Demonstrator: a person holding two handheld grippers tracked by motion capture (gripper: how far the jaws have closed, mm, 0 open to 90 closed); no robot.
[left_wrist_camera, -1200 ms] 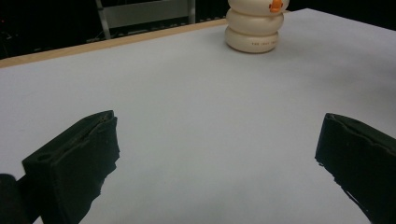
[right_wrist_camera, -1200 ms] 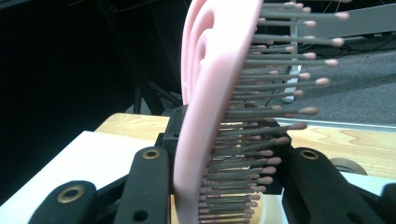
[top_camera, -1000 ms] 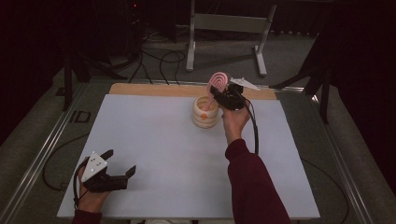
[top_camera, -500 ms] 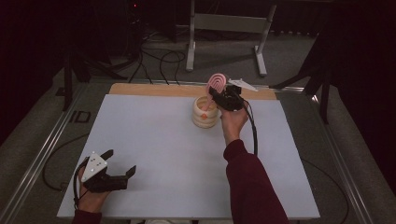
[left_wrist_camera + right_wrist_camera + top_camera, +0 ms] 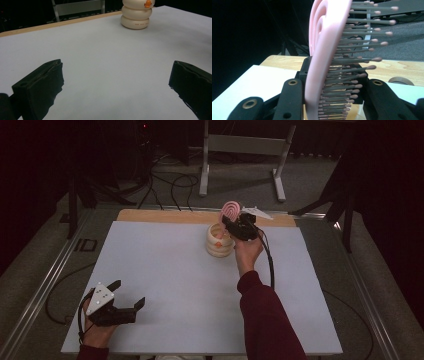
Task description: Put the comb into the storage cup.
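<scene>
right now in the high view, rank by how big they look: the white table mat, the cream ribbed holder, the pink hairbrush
1. white table mat, by far the largest
2. cream ribbed holder
3. pink hairbrush, partly hidden behind the right gripper, so its rank below the holder is unsure

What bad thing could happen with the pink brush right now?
The right hand-held gripper pinches the pink hairbrush across its bristles, so it might slip or tilt. The brush hangs just above the cream ribbed holder, which looks light and could tip if bumped.
</scene>
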